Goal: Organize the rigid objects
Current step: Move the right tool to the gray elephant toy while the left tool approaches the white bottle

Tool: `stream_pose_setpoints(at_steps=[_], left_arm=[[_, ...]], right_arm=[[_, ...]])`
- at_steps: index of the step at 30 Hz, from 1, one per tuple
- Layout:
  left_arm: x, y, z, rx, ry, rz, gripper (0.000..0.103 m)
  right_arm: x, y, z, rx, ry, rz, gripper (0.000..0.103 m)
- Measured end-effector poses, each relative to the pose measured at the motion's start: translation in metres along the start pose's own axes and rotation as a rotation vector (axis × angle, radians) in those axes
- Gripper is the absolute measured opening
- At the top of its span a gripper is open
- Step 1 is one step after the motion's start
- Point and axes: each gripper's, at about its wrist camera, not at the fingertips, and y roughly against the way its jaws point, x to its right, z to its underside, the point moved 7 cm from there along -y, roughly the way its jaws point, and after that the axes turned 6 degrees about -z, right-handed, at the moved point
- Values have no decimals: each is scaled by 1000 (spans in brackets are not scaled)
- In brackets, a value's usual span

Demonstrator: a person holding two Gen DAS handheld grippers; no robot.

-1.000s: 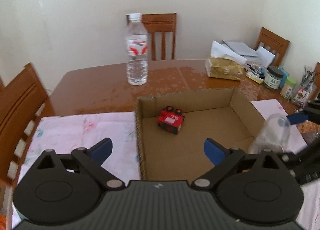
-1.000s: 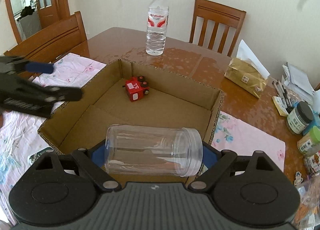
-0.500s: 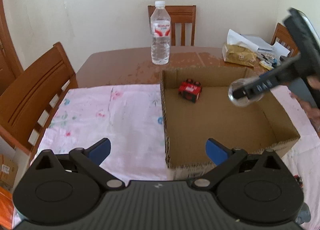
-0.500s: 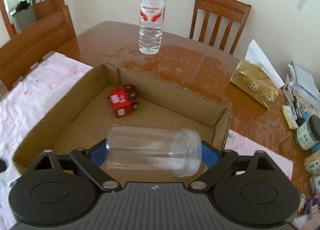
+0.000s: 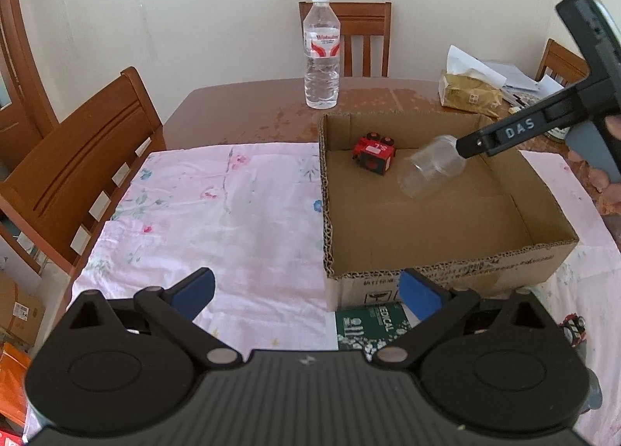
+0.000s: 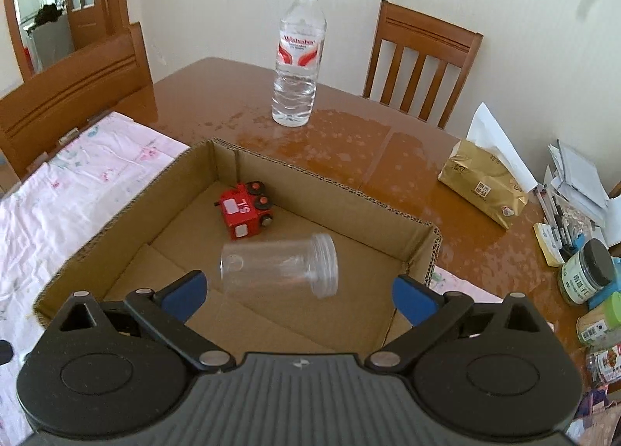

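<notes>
The right gripper (image 6: 298,293) has its blue fingers spread wide, holding nothing. Beyond them, the clear plastic jar (image 6: 278,269) lies on its side inside the brown cardboard box (image 6: 345,196), beside a red toy car (image 6: 244,215). The left gripper (image 5: 306,291) is also spread apart, over the pink floral cloth (image 5: 217,209).

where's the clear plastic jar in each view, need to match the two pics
Left wrist view: the clear plastic jar is right of centre, inside the cardboard box, just right of the red toy truck, with the right gripper above it.
Right wrist view: the jar is at centre, on its side in the box, just ahead of the open jaws.
Shared landmark: the water bottle standing beyond the box.
</notes>
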Motion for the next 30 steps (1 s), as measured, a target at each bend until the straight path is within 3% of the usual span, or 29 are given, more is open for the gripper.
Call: stream_pose_setpoints(at_steps=[13, 22, 30], left_arm=[[9, 22, 18, 30, -94, 77, 101], [6, 25, 51, -6, -156, 178, 101], [12, 17, 78, -51, -228, 266, 101]], right_arm=[[-16, 61, 52, 25, -87, 65, 103], [-42, 92, 126, -27, -215, 140, 103], [-70, 88, 196, -125, -342, 192, 103]])
